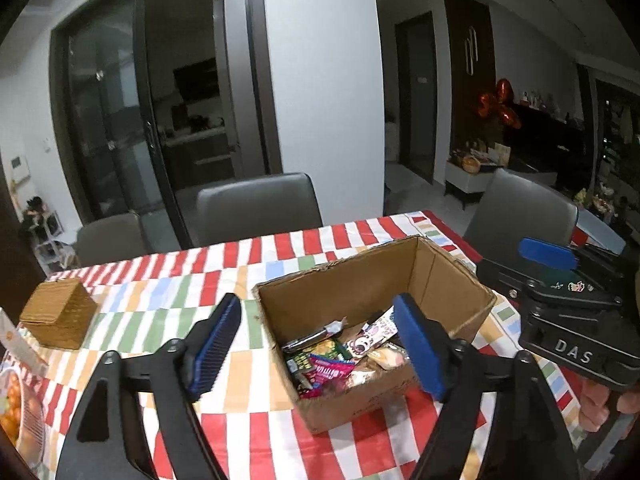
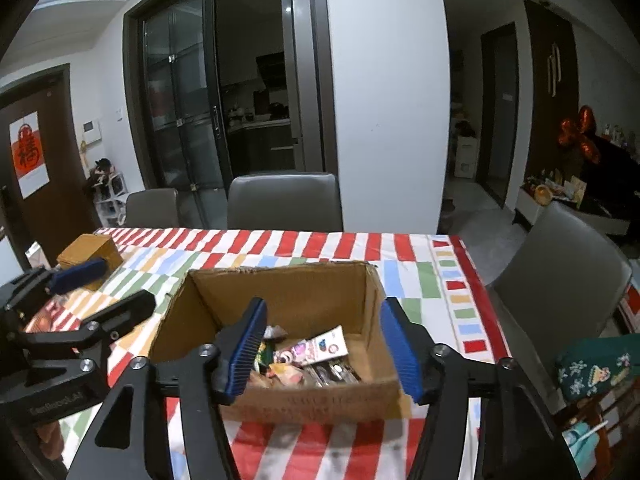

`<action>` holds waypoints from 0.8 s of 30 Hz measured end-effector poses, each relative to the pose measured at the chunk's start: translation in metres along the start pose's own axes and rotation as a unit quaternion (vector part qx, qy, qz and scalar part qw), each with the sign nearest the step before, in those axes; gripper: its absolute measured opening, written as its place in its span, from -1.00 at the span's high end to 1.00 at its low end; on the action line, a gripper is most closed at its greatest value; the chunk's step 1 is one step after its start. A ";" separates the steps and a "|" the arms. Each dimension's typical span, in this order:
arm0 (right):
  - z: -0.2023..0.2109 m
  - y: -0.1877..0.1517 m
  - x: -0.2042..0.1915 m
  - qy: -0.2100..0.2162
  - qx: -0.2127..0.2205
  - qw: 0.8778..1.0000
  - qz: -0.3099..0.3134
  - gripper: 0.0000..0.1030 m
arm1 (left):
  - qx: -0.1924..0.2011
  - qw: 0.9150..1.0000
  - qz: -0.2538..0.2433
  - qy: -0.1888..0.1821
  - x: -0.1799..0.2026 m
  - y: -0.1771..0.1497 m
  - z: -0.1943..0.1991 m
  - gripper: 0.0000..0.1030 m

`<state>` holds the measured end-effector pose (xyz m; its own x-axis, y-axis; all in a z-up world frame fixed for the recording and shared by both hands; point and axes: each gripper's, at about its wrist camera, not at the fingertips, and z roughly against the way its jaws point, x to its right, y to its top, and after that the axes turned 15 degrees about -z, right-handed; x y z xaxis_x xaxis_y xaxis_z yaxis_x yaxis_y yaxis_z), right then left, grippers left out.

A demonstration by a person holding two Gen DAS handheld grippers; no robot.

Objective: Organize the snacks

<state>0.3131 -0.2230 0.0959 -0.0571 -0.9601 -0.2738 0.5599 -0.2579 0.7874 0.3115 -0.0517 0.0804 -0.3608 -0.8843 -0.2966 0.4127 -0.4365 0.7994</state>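
Observation:
An open cardboard box point(image 1: 360, 276) sits on the striped tablecloth and holds several snack packets point(image 1: 336, 356). In the right wrist view the box point(image 2: 280, 280) lies straight ahead, with the snacks point(image 2: 308, 360) in its bottom. My left gripper point(image 1: 320, 352) is open and empty, above the box's near left corner. My right gripper point(image 2: 324, 352) is open and empty, above the box's near wall. The right gripper shows at the right edge of the left wrist view point(image 1: 568, 280), and the left gripper shows at the left of the right wrist view point(image 2: 84, 304).
A woven basket box point(image 1: 60, 314) stands at the table's left; it also shows in the right wrist view point(image 2: 90, 254). A bowl of oranges point(image 1: 16, 412) sits at the near left. Grey chairs point(image 1: 256, 208) stand along the far side, and another chair point(image 2: 560, 280) at the right end.

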 end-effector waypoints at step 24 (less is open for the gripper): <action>0.118 -0.089 0.019 -0.031 0.035 0.999 -0.009 -0.70 | 0.028 0.999 0.016 0.040 0.040 -0.081 0.102 -1.00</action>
<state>0.1645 -0.2306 0.0856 -0.1192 -0.9597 -0.2543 0.4986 -0.2794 0.8206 0.1783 -0.0347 0.0571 -0.2792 -0.9092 -0.3089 0.3744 -0.3993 0.8369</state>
